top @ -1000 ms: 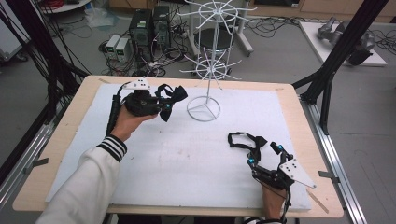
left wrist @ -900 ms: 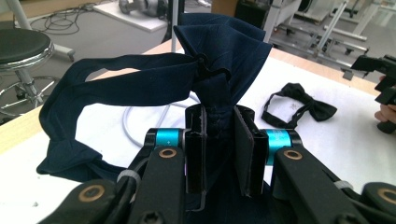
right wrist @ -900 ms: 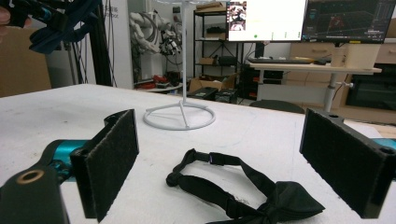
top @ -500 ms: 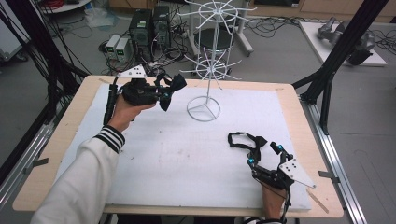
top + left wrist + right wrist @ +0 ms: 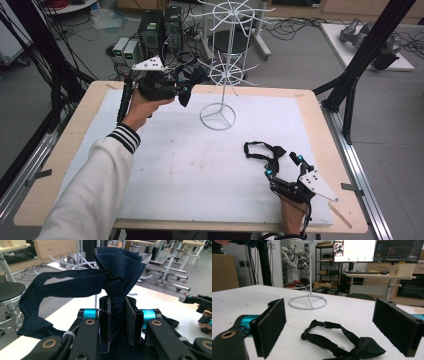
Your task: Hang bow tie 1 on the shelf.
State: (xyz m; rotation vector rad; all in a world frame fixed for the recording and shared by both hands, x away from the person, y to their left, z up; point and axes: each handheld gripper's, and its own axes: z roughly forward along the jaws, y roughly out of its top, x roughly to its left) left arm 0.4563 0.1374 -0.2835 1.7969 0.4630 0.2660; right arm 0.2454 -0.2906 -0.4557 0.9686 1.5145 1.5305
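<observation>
The room is bright, with soft light from above. The white surface point(image 5: 210, 165) shines evenly, and the shadows on it are faint. The high view is a bit grainy and bends at the edges. In the left gripper view, the far room looks a little blurry. In the right gripper view, the screen point(image 5: 354, 250) glows very bright.

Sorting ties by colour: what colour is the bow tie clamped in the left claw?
Dark navy blue bow tie, plain, clearest in the left gripper view.
</observation>
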